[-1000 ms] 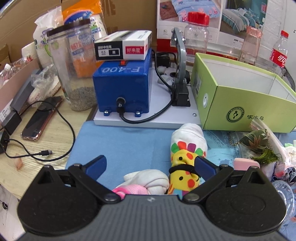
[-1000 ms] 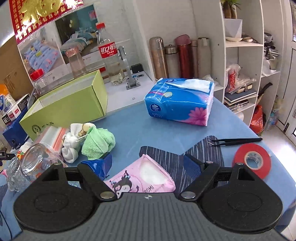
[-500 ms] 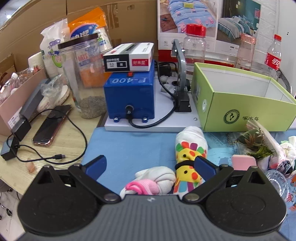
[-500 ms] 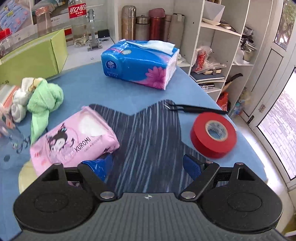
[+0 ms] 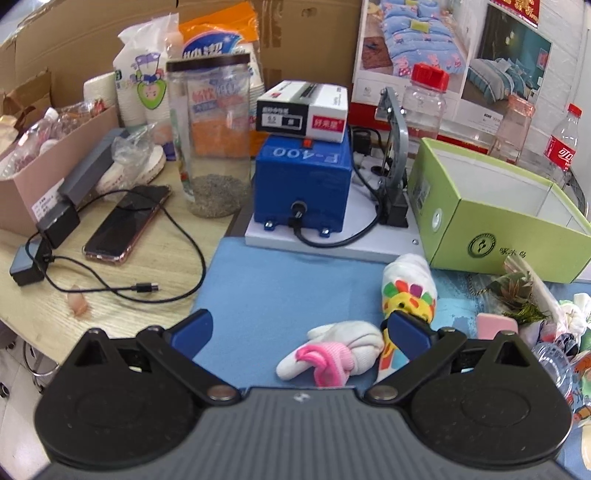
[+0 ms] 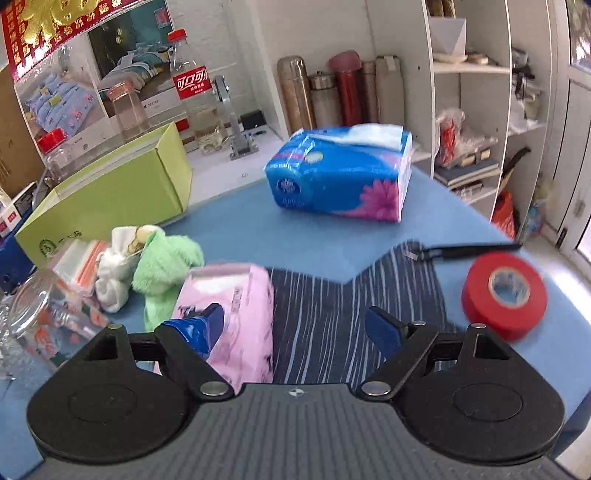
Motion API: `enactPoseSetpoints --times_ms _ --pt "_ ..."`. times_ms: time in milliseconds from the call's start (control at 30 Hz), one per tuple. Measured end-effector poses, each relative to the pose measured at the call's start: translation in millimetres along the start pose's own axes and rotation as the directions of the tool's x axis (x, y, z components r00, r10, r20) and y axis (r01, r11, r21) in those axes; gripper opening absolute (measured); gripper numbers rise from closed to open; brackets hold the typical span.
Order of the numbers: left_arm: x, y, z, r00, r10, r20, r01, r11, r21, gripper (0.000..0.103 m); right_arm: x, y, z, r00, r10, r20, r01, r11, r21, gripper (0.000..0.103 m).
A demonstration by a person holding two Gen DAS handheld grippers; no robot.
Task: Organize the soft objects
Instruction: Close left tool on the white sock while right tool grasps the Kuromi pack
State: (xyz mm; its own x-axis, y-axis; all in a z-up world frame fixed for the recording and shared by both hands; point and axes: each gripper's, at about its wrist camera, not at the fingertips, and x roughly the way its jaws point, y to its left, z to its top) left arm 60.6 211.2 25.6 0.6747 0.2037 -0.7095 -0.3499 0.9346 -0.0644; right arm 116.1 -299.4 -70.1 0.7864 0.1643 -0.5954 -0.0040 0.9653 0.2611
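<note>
Left gripper (image 5: 301,330) open over white-pink sock (image 5: 332,354) (giraffe sock (image 5: 406,295) beside), right gripper (image 6: 295,326) open, pink tissue pack (image 6: 236,310) between fingers

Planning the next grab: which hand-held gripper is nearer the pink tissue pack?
Right. The right hand-held gripper has one finger over the pink tissue pack; the left hand-held gripper sits by socks, pack unseen.

White wall shelving (image 6: 476,110), daylit door (image 6: 580,147), cardboard backdrop (image 5: 92,33), wooden desk (image 5: 110,280), blue tabletop (image 5: 280,284)
</note>
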Motion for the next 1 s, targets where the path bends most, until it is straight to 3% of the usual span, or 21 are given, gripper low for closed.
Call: enactPoseSetpoints --times_ms 133,233,367,433,500,567,667,733,867,933,1000 --pt "13 5 -9 0.997 0.068 -0.034 -0.067 0.998 0.014 0.1 2 -6 -13 0.999 0.03 -0.033 -0.028 0.998 0.06 0.071" --pt "21 1 -18 0.987 0.153 -0.038 -0.149 0.985 0.086 0.1 2 -6 -11 0.999 0.025 -0.03 -0.024 0.998 0.063 0.071" --pt "19 -9 -27 0.996 0.079 -0.035 -0.069 0.972 0.227 0.1 -1 -9 -8 0.999 0.026 -0.027 -0.024 0.998 0.064 0.071" --pt "22 -19 -28 0.997 0.075 -0.021 -0.063 0.938 0.341 0.1 -1 -8 -7 0.999 0.029 -0.03 -0.027 0.998 0.065 0.071" --pt "28 -25 -28 1.0 0.023 -0.014 -0.014 0.888 0.46 0.1 -2 -6 -6 0.999 0.039 -0.035 -0.037 0.998 0.051 0.071" --pt "36 -29 -29 0.996 -0.082 -0.04 0.09 0.806 0.585 0.1 -5 -2 -5 0.998 0.038 -0.042 -0.037 0.999 0.028 0.071" --pt "46 -27 -31 0.968 -0.238 -0.083 0.224 0.662 0.715 0.1 -11 2 -6 0.998 0.035 -0.052 -0.034 0.999 0.024 0.071" --pt "52 -21 -25 0.945 -0.304 -0.117 0.291 0.627 0.723 0.1 -15 4 -7 0.998 0.034 -0.06 -0.033 0.999 0.026 0.071" --pt "69 -9 -12 0.883 -0.404 -0.24 0.456 0.611 0.647 0.1 -18 14 -9 0.996 0.033 -0.078 -0.033 0.999 0.003 0.071" --pt "79 -4 -7 0.848 -0.442 -0.292 0.525 0.63 0.572 0.1 -16 19 -7 0.996 0.035 -0.082 -0.035 0.999 -0.001 0.071" --pt "83 -1 -5 0.83 -0.47 -0.301 0.555 0.64 0.531 0.1 -15 22 -4 0.997 0.029 -0.076 -0.03 1.0 -0.009 0.071"
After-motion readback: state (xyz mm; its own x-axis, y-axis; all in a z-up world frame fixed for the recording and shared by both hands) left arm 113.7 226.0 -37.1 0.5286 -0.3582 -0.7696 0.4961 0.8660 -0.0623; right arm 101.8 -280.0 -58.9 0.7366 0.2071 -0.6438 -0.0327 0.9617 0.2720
